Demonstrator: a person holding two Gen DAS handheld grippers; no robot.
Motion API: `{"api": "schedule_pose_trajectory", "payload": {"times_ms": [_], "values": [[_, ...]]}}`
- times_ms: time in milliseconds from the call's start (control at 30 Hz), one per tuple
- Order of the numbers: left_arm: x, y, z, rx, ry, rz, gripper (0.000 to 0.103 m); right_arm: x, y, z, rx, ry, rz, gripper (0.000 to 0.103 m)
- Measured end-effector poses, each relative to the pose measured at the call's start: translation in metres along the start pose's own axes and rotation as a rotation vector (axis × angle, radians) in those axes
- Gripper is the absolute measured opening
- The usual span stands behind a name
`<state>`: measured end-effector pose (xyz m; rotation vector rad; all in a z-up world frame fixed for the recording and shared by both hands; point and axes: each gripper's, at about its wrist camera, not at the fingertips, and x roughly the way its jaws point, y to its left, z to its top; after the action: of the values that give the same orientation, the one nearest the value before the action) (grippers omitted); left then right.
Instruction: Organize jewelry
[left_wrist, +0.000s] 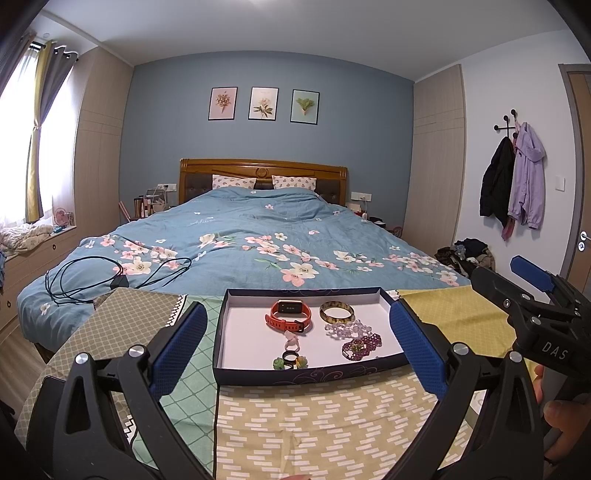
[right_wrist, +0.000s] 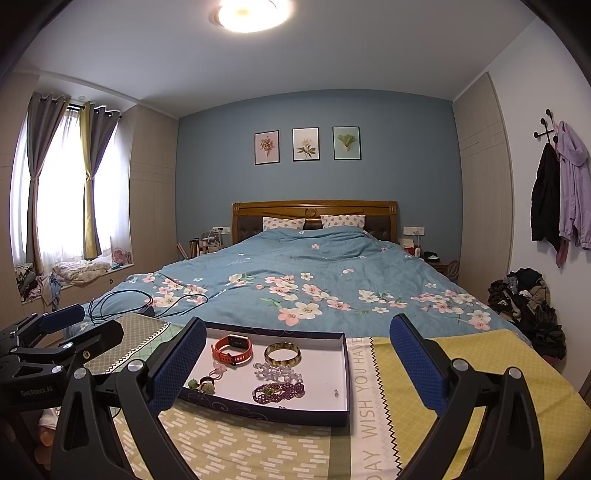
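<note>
A shallow dark blue box (left_wrist: 303, 373) (right_wrist: 266, 409) with a white floor lies on patterned cloths at the bed's foot. In it lie an orange watch (left_wrist: 289, 316) (right_wrist: 232, 350), a gold bangle (left_wrist: 337, 311) (right_wrist: 282, 353), a clear bead bracelet (left_wrist: 347, 329) (right_wrist: 277, 372), a purple bead bracelet (left_wrist: 361, 345) (right_wrist: 279, 392), a pink ring (left_wrist: 291, 341) and green-flowered rings (left_wrist: 291, 361) (right_wrist: 201, 384). My left gripper (left_wrist: 299, 350) is open and empty, just short of the box. My right gripper (right_wrist: 297, 363) is open and empty to its right; it also shows in the left wrist view (left_wrist: 532, 291).
The bed with a blue floral duvet (left_wrist: 258, 236) stretches behind the box. A black charger cable (left_wrist: 110, 273) lies on its left side. A yellow cloth (right_wrist: 480, 369) covers the right of the surface. A heap of clothes (right_wrist: 524, 299) lies on the floor at right.
</note>
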<state>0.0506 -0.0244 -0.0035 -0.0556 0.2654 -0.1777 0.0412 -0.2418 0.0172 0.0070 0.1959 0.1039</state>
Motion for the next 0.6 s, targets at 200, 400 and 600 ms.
{"api": "schedule_pose_trajectory", "payload": {"times_ms": [200, 400, 600], "values": [[-0.0008, 0.0000, -0.0008, -0.001, -0.001, 0.001, 0.097, -0.0002, -0.0006, 0.0001, 0.002, 0.004, 0.001, 0.096], [0.0000, -0.0005, -0.0017, 0.001, 0.001, 0.002, 0.097, 0.0001, -0.0001, 0.0000, 0.000, 0.002, 0.000, 0.096], [0.0001, -0.0007, -0.0027, 0.000, 0.003, 0.002, 0.097, 0.0006, -0.0007, 0.0009, 0.002, 0.004, -0.001, 0.096]]}}
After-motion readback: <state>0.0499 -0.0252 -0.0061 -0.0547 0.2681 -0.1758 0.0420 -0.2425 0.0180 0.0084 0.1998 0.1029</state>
